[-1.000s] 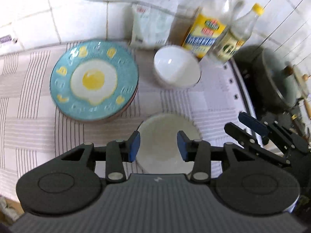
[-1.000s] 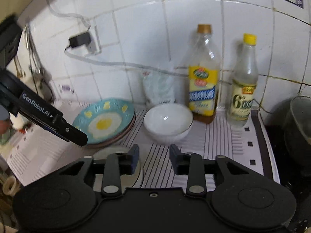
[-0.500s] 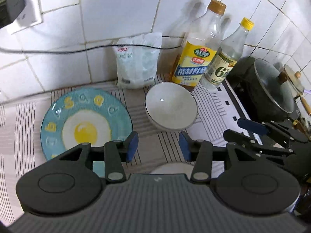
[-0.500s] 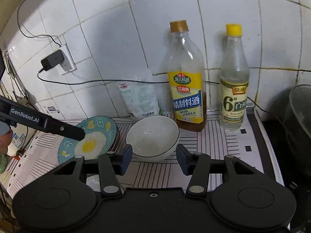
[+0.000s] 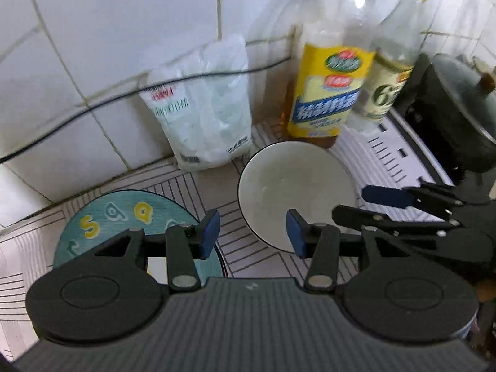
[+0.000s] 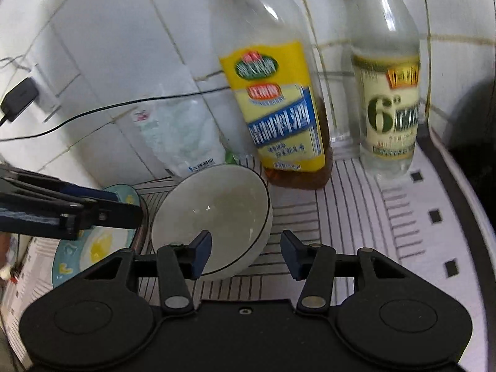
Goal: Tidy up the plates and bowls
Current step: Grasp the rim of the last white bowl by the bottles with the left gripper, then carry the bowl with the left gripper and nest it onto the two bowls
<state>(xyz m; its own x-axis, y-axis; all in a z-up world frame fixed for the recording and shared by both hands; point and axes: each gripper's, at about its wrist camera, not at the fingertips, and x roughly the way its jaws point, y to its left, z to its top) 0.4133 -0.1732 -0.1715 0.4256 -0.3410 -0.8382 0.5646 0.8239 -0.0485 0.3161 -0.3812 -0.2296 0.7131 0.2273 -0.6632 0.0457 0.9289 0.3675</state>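
Here, in the left wrist view, the left tool (image 5: 252,231) hangs with its jaws apart and nothing between them, over the gap between the egg-pattern plate (image 5: 124,217) and the white bowl (image 5: 294,189) near the tabletop's back edge; the plate's near half is hidden. In the right wrist view, the right tool (image 6: 245,252), jaws parted and empty, approaches the bowl; next, one pad must pass over its rim. Motion blur smears the bottles (image 6: 279,108).

1. We see a counter (image 5: 387,152) laid with striped covering, tiled wall along its back edge.
2. On it lie a white bowl (image 5: 294,192) and a teal egg-pattern plate (image 5: 124,217).
3. At the back edge stand a white bag (image 5: 204,114) and two bottles (image 6: 279,108), labels perhaps blurred.
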